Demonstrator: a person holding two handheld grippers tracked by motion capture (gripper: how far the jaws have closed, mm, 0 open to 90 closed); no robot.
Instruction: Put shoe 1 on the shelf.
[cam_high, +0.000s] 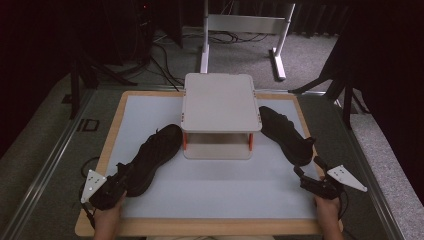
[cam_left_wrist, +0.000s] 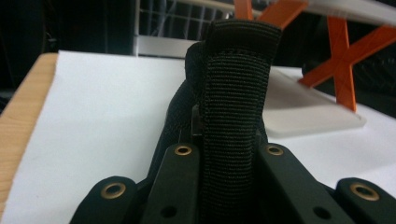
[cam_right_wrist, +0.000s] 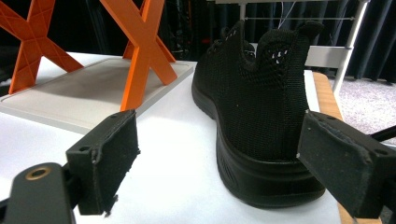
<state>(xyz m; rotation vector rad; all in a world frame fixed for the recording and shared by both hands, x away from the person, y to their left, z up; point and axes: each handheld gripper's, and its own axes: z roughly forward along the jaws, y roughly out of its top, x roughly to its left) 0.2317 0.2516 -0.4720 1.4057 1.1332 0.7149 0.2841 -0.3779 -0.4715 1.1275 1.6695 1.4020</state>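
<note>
Shoes: two black ones on the bench, one on each side of a small white rack (cam_high: 220, 107) with orange legs. Left shoe (cam_high: 150, 159) lies diagonally, toe toward the rack, heel toward us. Our left claw (cam_high: 119, 181) has closed on its heel pull tab (cam_left_wrist: 236, 100); in the left gripper view the woven strap stands pinched between the two jaws. Right shoe (cam_high: 286, 133) sits beside the rack's right side, heel toward our right claw (cam_high: 308, 169), which hangs wide open just short of the heel, touching nothing.

Risks, as we judge them:
- The tab is thin, soft webbing; on a lift, the shoe may swing or twist, or slip free if the pinch is shallow.
- A dangling toe could catch the rack's lower shelf or an orange leg.
- The right claw may need to go deeper around the heel; a shallow bite on mesh could just push the shoe along.

Bench (cam_high: 210, 192): white mat in a wooden rim, smooth, so a nudged shoe may slide. Room is dark, with grey carpet, cables and a white stand (cam_high: 245, 30) behind.
</note>
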